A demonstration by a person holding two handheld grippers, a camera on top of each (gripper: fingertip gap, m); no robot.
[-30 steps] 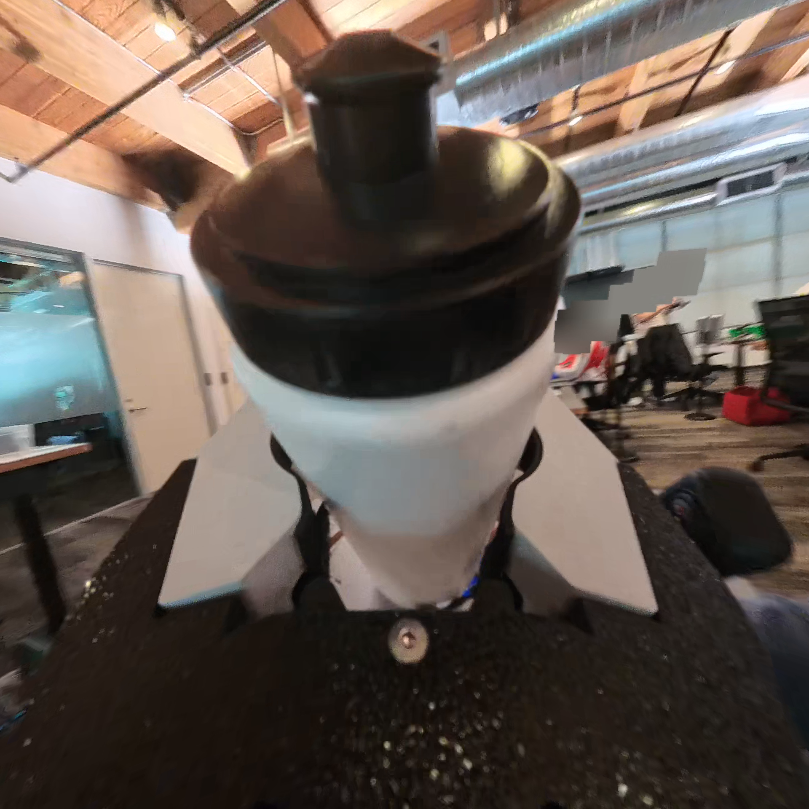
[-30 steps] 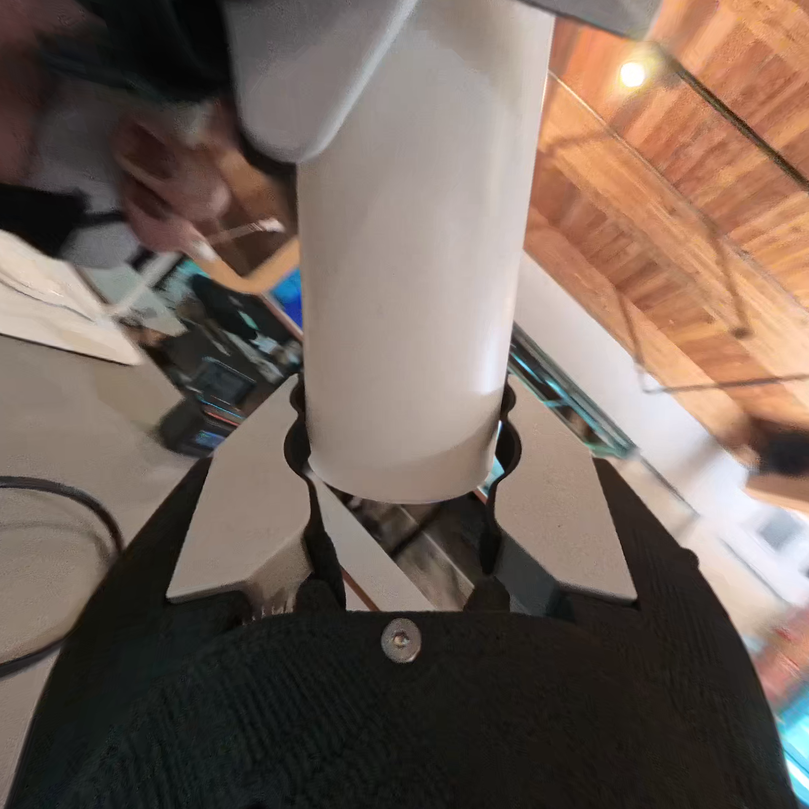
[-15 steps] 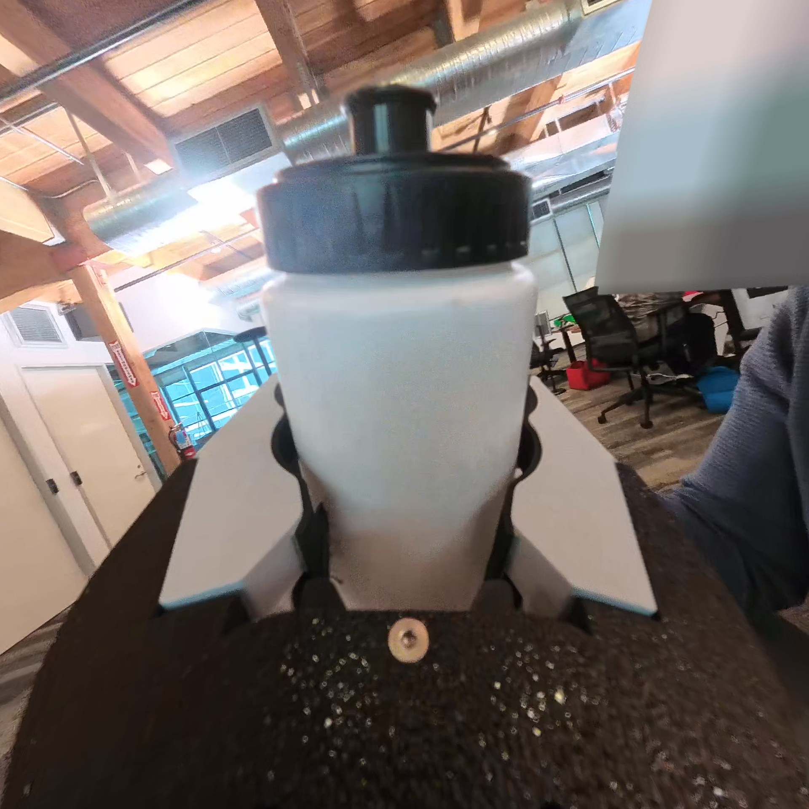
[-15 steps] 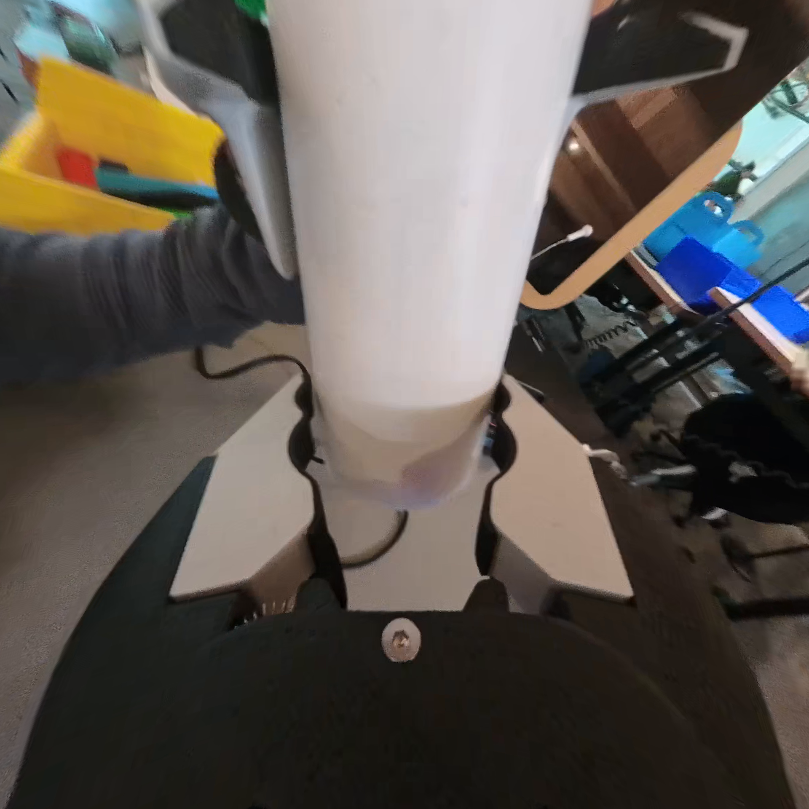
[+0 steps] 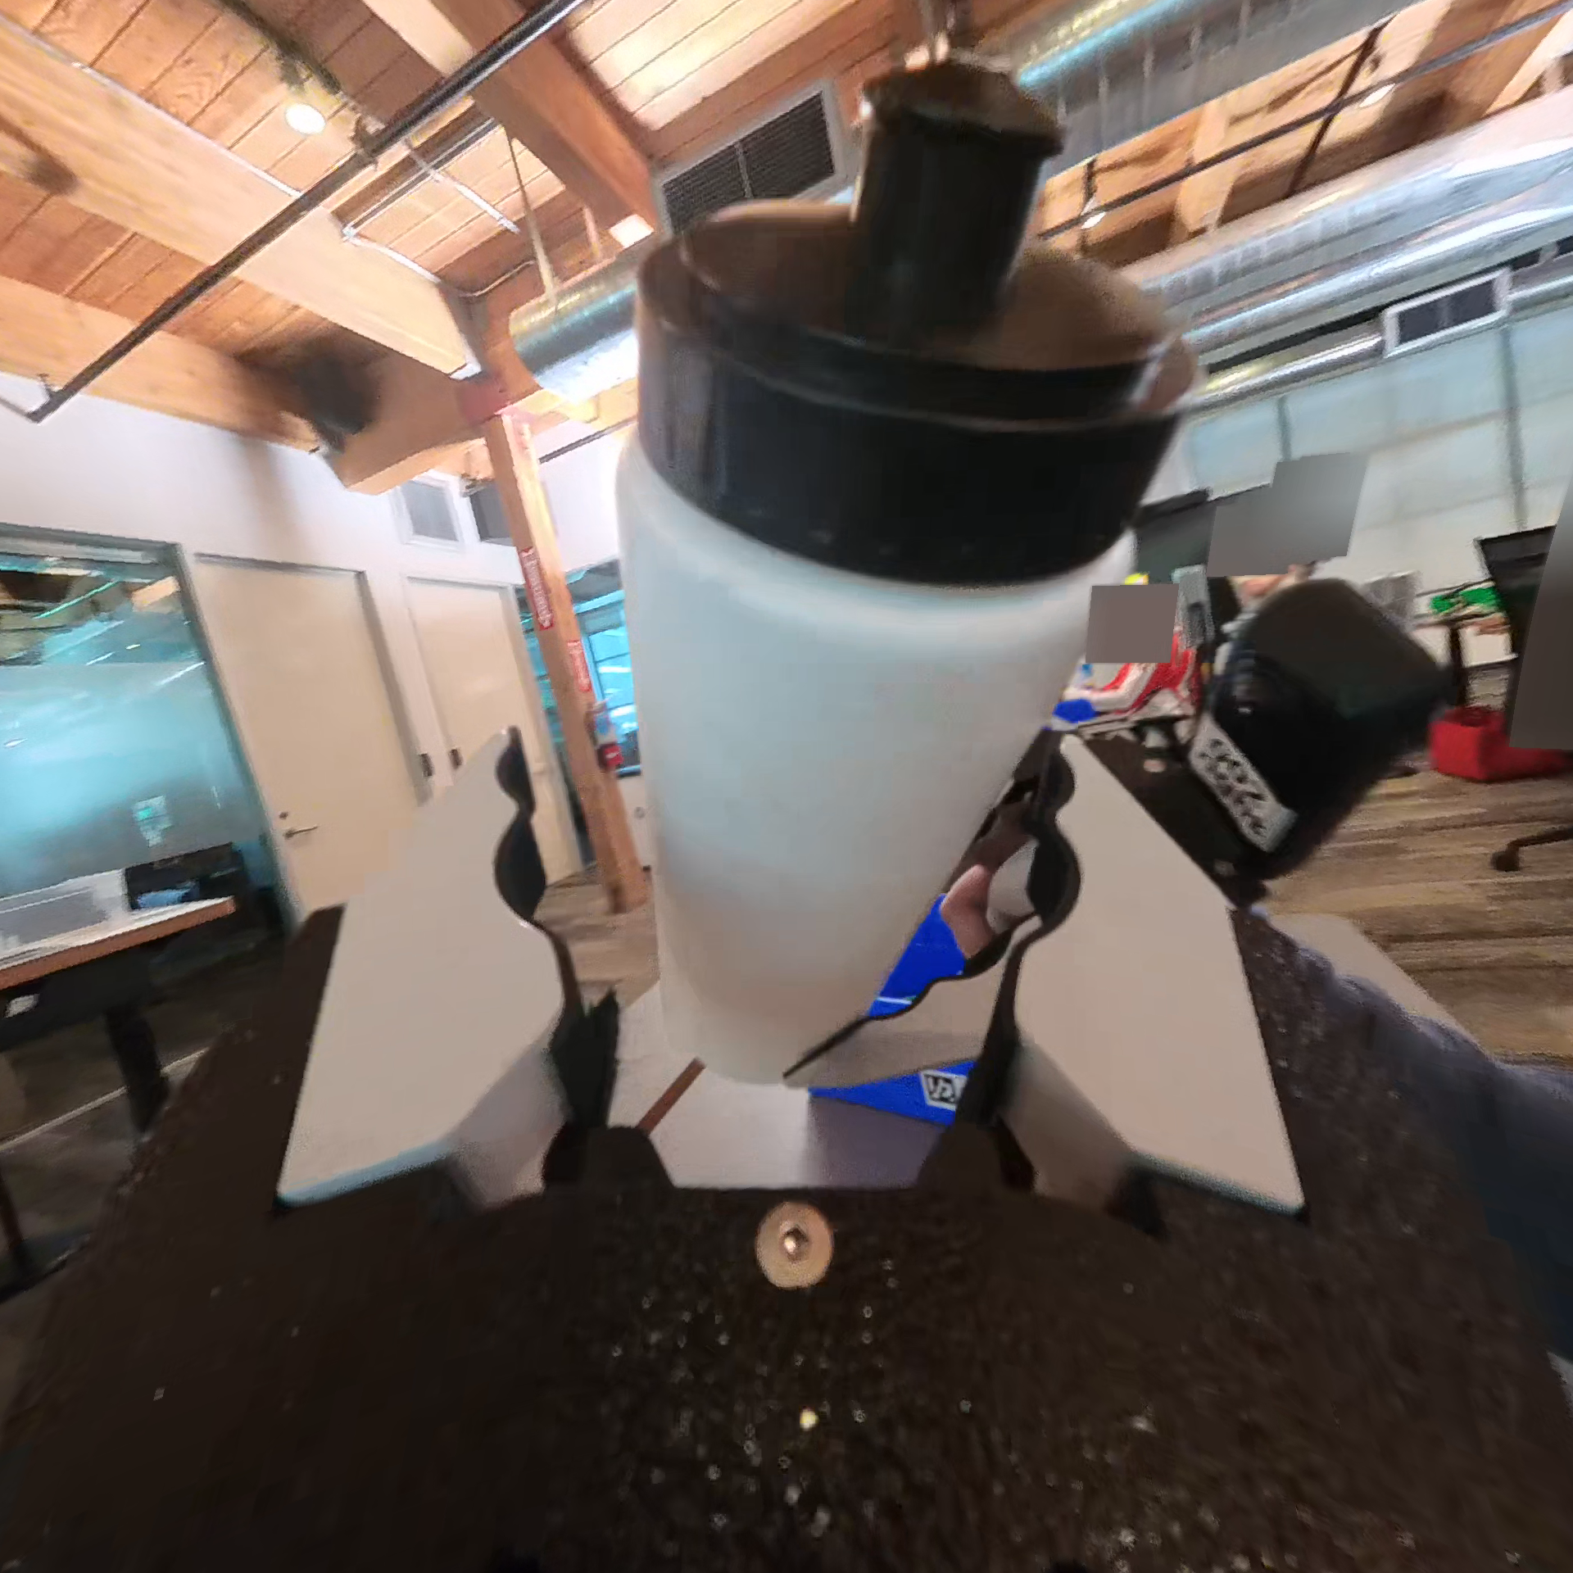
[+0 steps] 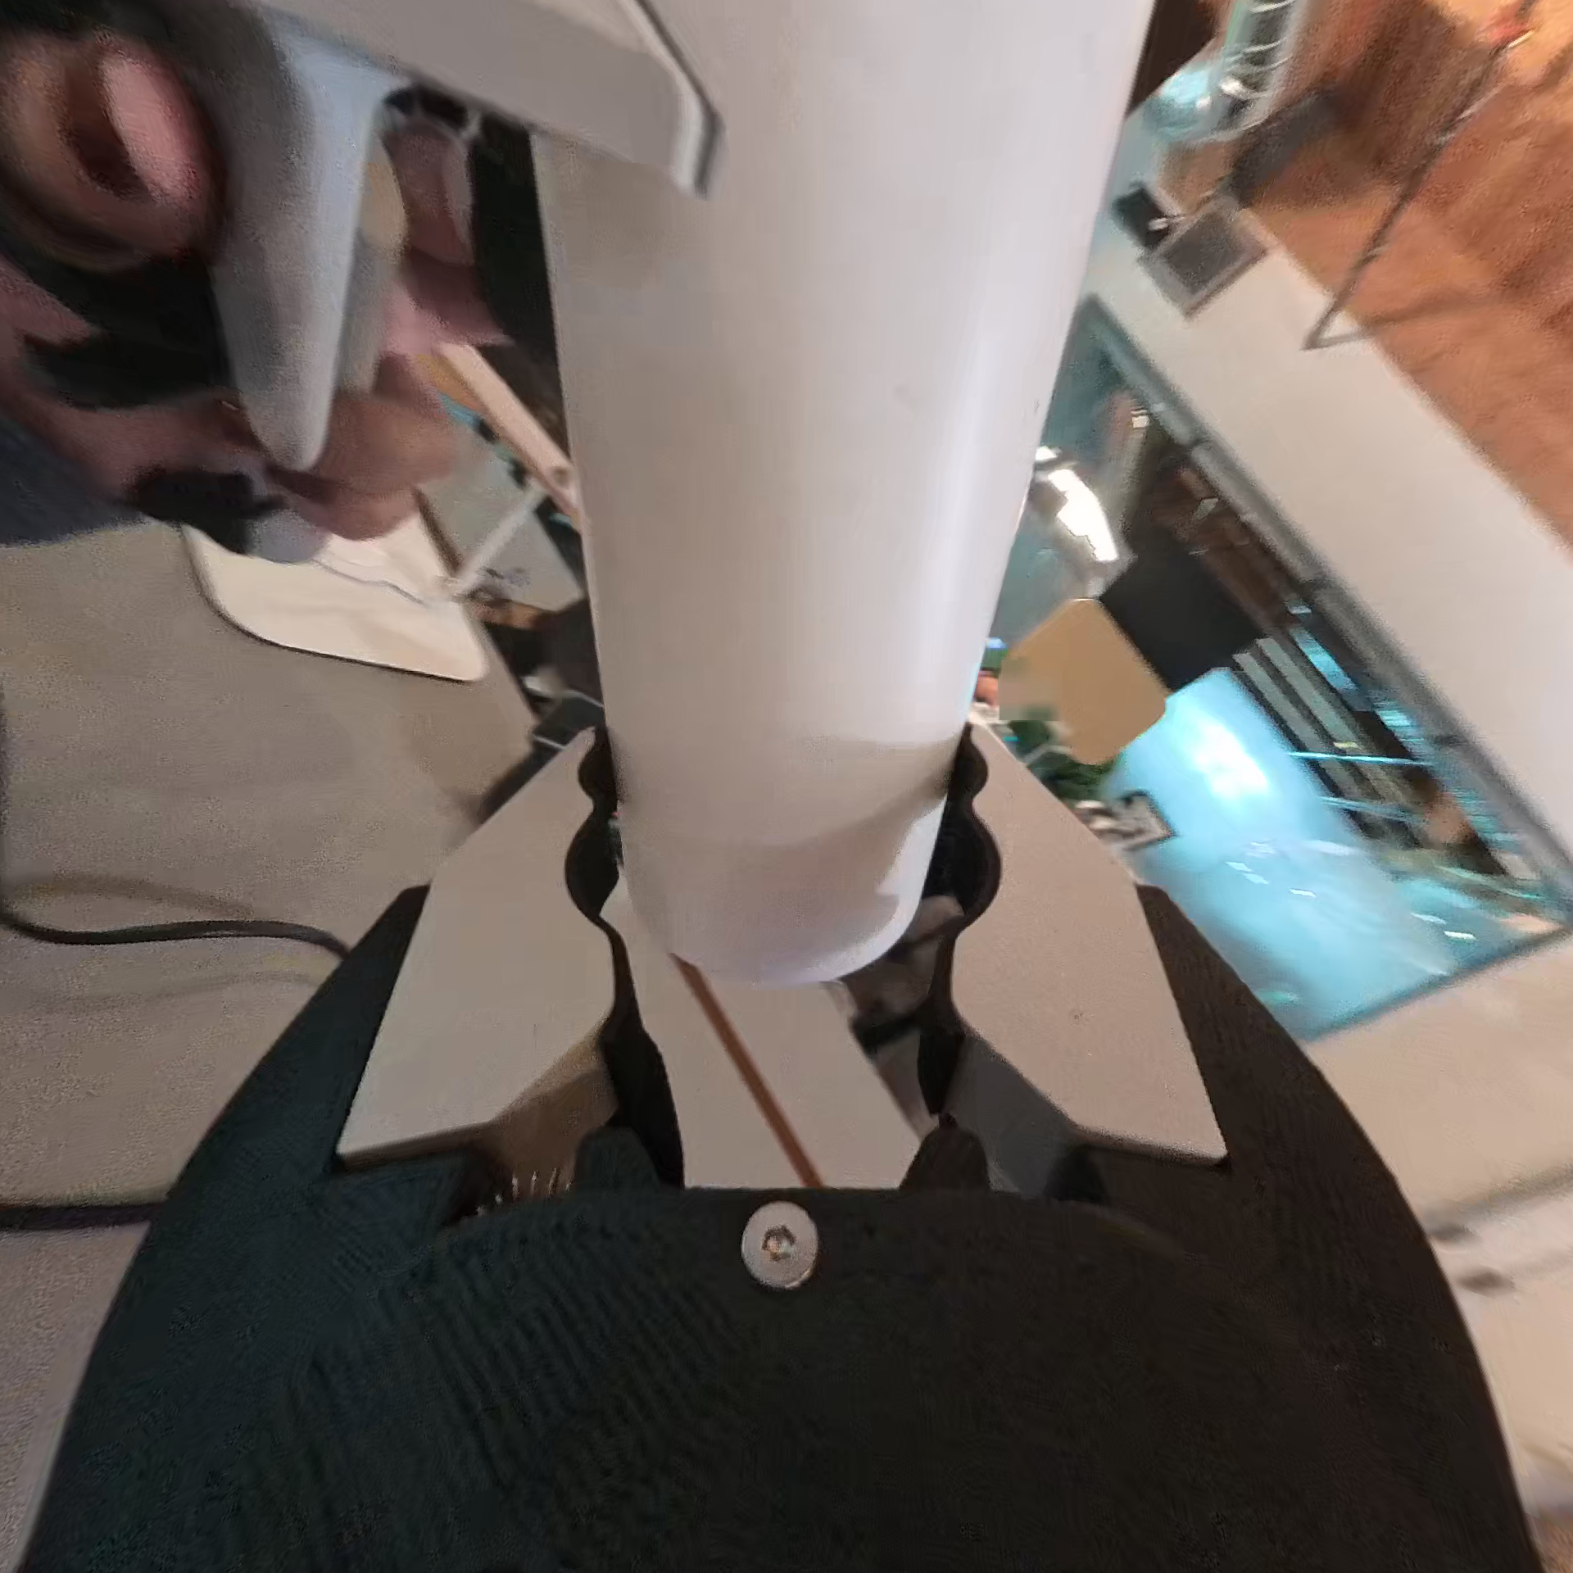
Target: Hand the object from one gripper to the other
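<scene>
A white plastic bottle [image 5: 834, 723] with a black screw cap and spout [image 5: 902, 408] points up and away, tilted right, in the left wrist view. My left gripper [image 5: 783, 749] is open; its grey fingers [image 5: 443, 936] stand wide, with a gap on the bottle's left side. In the right wrist view my right gripper [image 6: 783, 749] is shut on the bottle's [image 6: 809, 426] rounded base. One grey finger of the left gripper [image 6: 528, 94] shows at the top left there, beside the bottle. The cap is hidden in that view.
A grey table [image 6: 170, 809] with a black cable [image 6: 170, 932] and a white sheet [image 6: 340, 613] lies below. A person's hand [image 6: 366, 460] and sleeve [image 5: 1404, 1064] are close. A wooden post [image 5: 553, 681], doors and office chairs stand farther off. Some 8 cm of space lies between my two pairs of fingers.
My left gripper's fingers have spread apart and let go of the bottle, which now tilts right. My right gripper stays shut on the bottle's base. Both views have swung.
</scene>
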